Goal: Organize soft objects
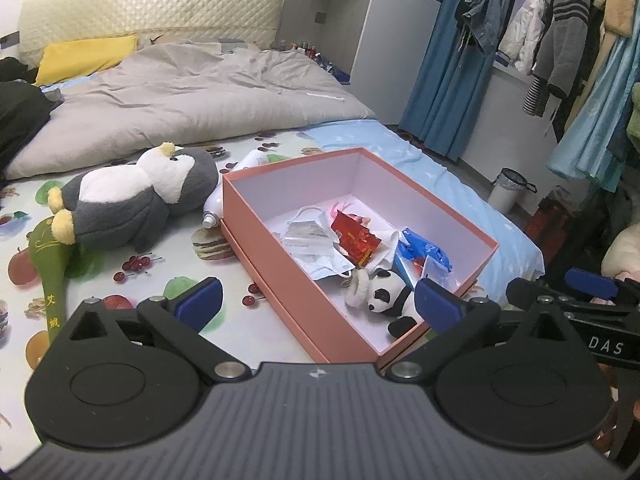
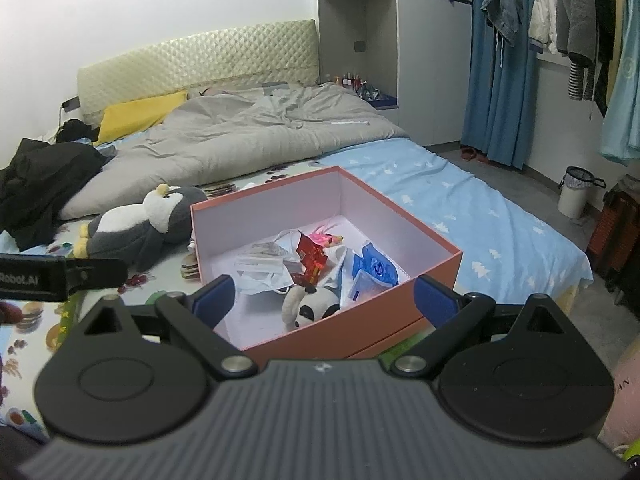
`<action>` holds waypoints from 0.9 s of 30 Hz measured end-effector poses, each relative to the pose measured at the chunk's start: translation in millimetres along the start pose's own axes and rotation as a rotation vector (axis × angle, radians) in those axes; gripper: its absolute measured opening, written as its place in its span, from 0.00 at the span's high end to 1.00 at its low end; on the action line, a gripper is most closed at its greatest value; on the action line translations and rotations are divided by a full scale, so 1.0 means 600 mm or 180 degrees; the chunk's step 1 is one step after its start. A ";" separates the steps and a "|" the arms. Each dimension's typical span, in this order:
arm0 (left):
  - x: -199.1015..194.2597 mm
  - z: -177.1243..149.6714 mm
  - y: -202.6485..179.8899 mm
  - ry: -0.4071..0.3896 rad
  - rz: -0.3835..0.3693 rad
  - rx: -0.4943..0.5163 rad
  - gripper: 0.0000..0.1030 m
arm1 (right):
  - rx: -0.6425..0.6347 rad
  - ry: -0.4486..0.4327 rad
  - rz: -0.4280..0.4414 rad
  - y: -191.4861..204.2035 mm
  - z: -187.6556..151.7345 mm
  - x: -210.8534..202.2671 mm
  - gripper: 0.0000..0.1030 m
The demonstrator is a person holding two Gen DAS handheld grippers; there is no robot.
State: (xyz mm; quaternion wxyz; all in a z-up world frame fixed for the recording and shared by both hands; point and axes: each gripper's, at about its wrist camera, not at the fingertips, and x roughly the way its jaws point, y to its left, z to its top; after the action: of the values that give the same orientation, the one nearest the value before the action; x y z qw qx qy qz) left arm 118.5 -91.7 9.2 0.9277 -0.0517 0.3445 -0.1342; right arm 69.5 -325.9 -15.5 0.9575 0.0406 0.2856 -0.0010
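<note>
A pink box (image 1: 280,268) (image 2: 360,332) stands open on the bed. Inside lie a small panda plush (image 1: 384,296) (image 2: 316,306), white masks, a red packet (image 1: 356,238) and a blue packet (image 1: 424,250). A grey and white penguin plush (image 1: 132,196) (image 2: 140,224) lies on the sheet left of the box. My left gripper (image 1: 318,306) is open and empty, hovering over the box's near corner. My right gripper (image 2: 324,300) is open and empty just in front of the box; it also shows at the right in the left wrist view (image 1: 576,292).
A white bottle (image 1: 218,204) and a green stick-shaped thing (image 1: 50,264) lie on the fruit-print sheet (image 1: 120,280). A grey duvet (image 1: 192,88), a yellow pillow (image 1: 84,56) and black clothes (image 2: 40,184) lie farther back. Hanging clothes (image 1: 560,32) and a bin (image 1: 508,190) stand right.
</note>
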 end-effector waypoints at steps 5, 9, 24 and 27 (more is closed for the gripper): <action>0.000 -0.001 0.002 0.0017 0.0038 -0.0007 0.00 | -0.0012 0.0029 0.0038 0.003 -0.001 0.002 0.05; -0.001 -0.002 0.000 0.0007 0.0048 0.0016 0.00 | 0.0002 0.0036 0.0045 0.003 -0.001 0.003 0.05; -0.006 -0.006 -0.005 -0.0012 0.0041 0.0027 0.00 | 0.0059 0.0040 0.0058 -0.001 -0.003 0.004 0.05; -0.007 -0.005 -0.005 -0.0013 0.0045 0.0022 0.00 | 0.0097 0.0023 0.0048 -0.006 -0.004 0.003 0.05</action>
State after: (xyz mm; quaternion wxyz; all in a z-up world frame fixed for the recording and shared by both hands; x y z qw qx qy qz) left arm 112.5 -93.6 10.2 0.9295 -0.0464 0.3424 -0.1287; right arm 69.7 -329.5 -18.7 0.9557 0.0574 0.2887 0.0021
